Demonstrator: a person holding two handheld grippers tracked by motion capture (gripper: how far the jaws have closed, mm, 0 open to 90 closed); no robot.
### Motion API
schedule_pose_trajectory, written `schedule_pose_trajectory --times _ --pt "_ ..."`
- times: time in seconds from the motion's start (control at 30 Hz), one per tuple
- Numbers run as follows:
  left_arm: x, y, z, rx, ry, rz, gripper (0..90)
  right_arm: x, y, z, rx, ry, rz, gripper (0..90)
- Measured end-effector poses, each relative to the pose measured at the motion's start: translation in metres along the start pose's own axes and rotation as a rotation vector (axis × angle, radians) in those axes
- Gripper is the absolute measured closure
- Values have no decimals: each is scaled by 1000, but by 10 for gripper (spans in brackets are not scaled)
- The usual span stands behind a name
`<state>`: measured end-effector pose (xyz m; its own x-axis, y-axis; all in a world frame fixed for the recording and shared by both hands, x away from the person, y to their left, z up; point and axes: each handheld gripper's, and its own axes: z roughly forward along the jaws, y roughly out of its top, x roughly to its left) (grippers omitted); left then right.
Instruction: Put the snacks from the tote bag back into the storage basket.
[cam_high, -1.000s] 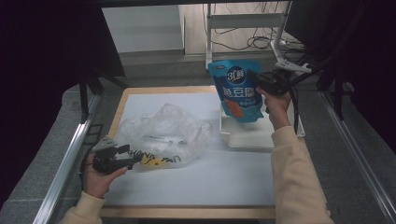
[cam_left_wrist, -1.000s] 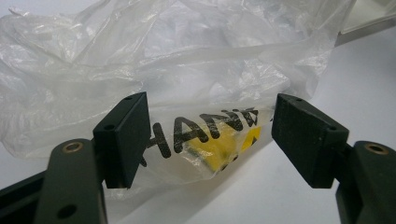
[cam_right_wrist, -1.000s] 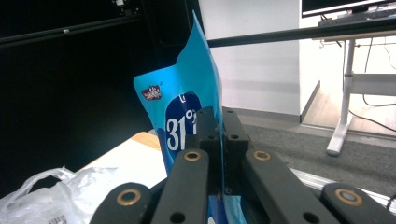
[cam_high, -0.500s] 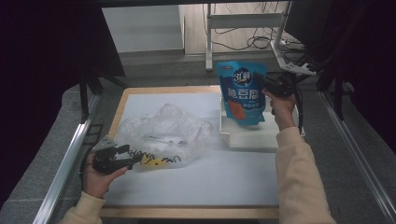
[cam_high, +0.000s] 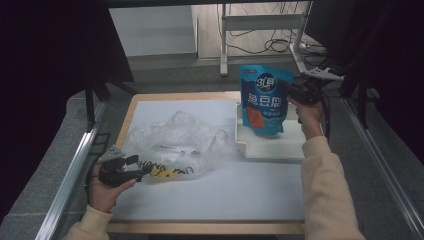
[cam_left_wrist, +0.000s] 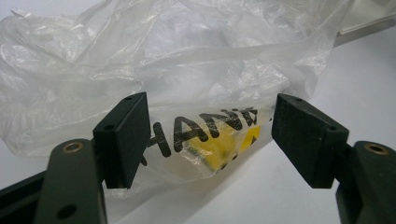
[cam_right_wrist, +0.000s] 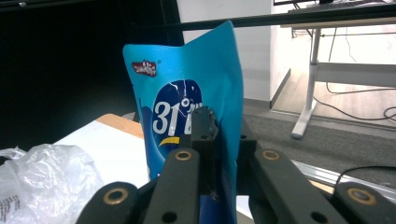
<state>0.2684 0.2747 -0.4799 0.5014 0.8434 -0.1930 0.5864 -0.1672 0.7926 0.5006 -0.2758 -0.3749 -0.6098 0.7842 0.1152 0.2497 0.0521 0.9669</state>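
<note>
the blue pouch (cam_high: 264, 100) has drifted right over the white tray (cam_high: 270, 147), right claw (cam_high: 290, 90) pinching its edge (jaws just easing apart, probably dropping it there). left claw (cam_high: 131, 172) gapes around the plastic bag (cam_high: 175, 142) on the bench (cam_high: 210, 200).

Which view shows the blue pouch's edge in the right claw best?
The right gripper view: the blue pouch stands pinched between that claw's jaws. The high view shows the whole pouch over the white tray, the grip small.

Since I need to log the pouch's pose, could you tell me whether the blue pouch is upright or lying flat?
Upright: the blue pouch stands on end over the white tray, its edge between the right tongs.
</note>
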Motion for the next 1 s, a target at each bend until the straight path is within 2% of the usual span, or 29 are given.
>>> schedule_pose_trajectory --times 0.53,0.7,0.77,0.8,0.87,0.93,1.0 --pt "-1 0 0 0 -6 1 288 -2 -3 -10 24 -43 4 716" --pt "-1 1 2 2 -8 -1 288 0 -1 -12 22 -52 -5 627" --pt "-1 1 2 4 -8 0 288 4 0 -12 19 -77 -5 529" --pt "-1 1 2 3 -8 1 288 4 0 -12 19 -77 -5 529" --pt "-1 2 1 3 -4 -1 287 8 1 -13 20 -99 -9 454" --pt "-2 2 0 -1 -2 7 287 10 1 -14 13 -123 -17 428" --pt "-3 2 -2 -8 -4 6 287 10 0 -18 22 -134 7 400"
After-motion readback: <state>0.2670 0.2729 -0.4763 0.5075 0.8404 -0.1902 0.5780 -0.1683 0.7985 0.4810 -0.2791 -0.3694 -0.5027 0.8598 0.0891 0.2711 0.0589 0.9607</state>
